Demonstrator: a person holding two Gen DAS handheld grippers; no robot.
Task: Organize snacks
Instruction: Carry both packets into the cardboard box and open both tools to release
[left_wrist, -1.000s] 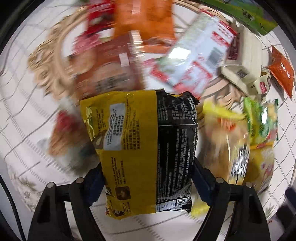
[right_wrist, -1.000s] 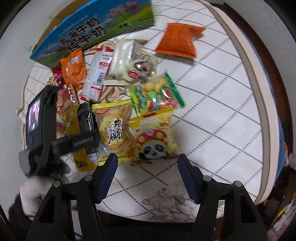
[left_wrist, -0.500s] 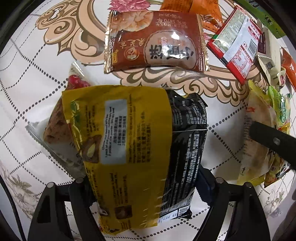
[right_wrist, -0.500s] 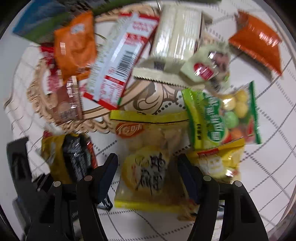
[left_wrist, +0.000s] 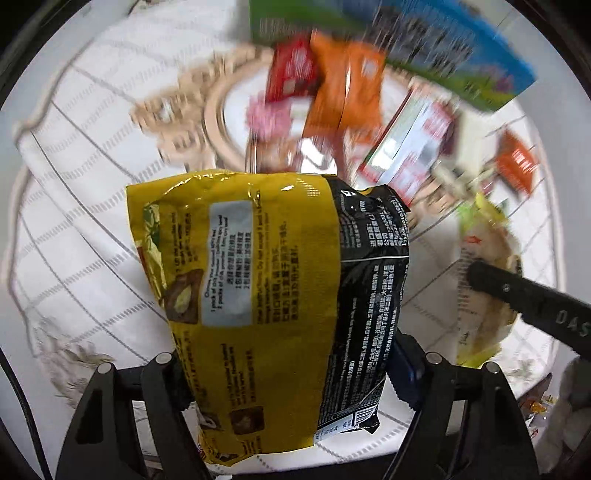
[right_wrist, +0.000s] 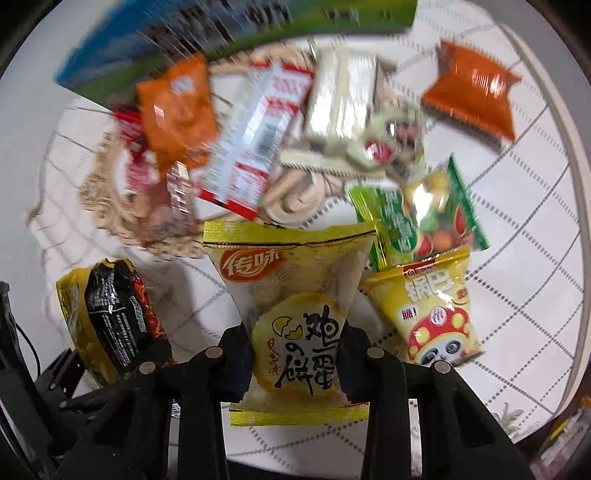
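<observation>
Above the near tablecloth (left_wrist: 74, 206), the left gripper (left_wrist: 291, 373) pinched a yellow-black pack (left_wrist: 273, 295) while the right gripper (right_wrist: 295, 362) pinched an egg-biscuit pack (right_wrist: 295, 317): both looked lifted, so placing them should come next. Only the right view showed the panda pack (right_wrist: 432, 306) and green pack (right_wrist: 417, 218).

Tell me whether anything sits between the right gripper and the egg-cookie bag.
Nothing does. The right gripper is already closed on the egg-cookie bag, its fingers pressing both sides. The left gripper likewise holds the yellow-and-black packet.
</observation>
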